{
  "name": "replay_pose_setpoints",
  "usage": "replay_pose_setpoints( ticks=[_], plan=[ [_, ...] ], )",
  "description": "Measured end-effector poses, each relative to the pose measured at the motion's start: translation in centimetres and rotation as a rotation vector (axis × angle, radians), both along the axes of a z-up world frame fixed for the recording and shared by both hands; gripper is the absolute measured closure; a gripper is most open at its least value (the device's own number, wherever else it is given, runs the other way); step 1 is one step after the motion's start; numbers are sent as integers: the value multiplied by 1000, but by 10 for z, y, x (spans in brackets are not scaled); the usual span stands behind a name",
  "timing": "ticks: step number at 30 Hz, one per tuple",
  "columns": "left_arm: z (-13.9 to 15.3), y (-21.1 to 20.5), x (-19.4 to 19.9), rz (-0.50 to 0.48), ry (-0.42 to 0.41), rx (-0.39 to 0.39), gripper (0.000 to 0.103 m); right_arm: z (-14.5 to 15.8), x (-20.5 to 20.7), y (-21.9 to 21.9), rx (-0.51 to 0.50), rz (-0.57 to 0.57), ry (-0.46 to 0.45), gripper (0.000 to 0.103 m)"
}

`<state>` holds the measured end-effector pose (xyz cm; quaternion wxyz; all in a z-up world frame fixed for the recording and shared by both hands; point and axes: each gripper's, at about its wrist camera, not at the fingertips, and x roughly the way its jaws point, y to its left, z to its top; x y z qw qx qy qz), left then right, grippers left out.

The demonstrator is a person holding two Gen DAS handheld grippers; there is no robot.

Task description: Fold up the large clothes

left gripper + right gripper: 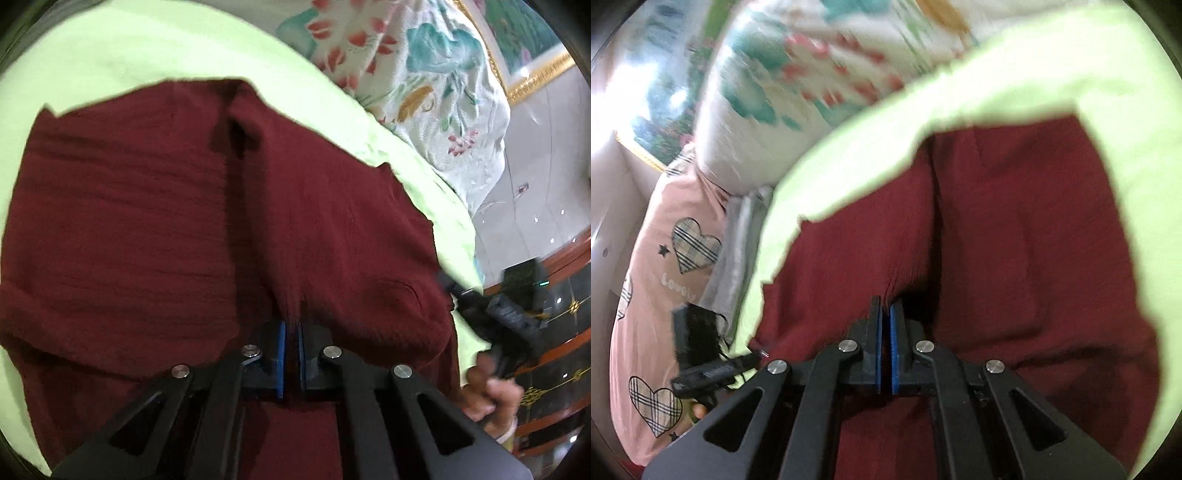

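One dark red, crinkled garment (147, 221) lies on the green sheet (110, 55); left tongs (291, 328) and right tongs (885, 306) each pinch a fold.

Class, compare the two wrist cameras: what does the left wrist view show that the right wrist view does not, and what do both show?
Only the left wrist view shows a gold picture frame and a hand holding the other gripper. Only the right wrist view shows a pink pillow with checked hearts. Both show the dark red garment on a light green sheet, a floral quilt, and fingers pinching the cloth.
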<state>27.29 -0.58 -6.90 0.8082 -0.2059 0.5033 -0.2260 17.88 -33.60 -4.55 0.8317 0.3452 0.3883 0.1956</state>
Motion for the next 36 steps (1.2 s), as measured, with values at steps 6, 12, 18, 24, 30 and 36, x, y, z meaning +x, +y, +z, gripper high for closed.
replay_pose_setpoints(
  ticks=[6, 12, 18, 24, 30, 36],
  plan=[
    [4, 10, -5, 45, -51, -36, 101, 28, -18, -12, -56, -10, -105, 100],
    [-5, 12, -17, -6, -71, -89, 101, -35, -12, -14, -49, -39, 85, 100],
    [-13, 1, -21, -30, -51, 11, 100, -11, -14, -13, -169, -129, 83, 93],
    [-10, -1, -23, -1, -60, 42, 99, 15, -26, 28, -195, 9, -37, 88],
    [-9, 5, -25, 33, -48, 100, 95, -36, -16, 25, -181, -2, 153, 87],
    [9, 22, -44, 74, -74, 131, 89, 4, -49, 10, -179, -72, 69, 54]
  ],
)
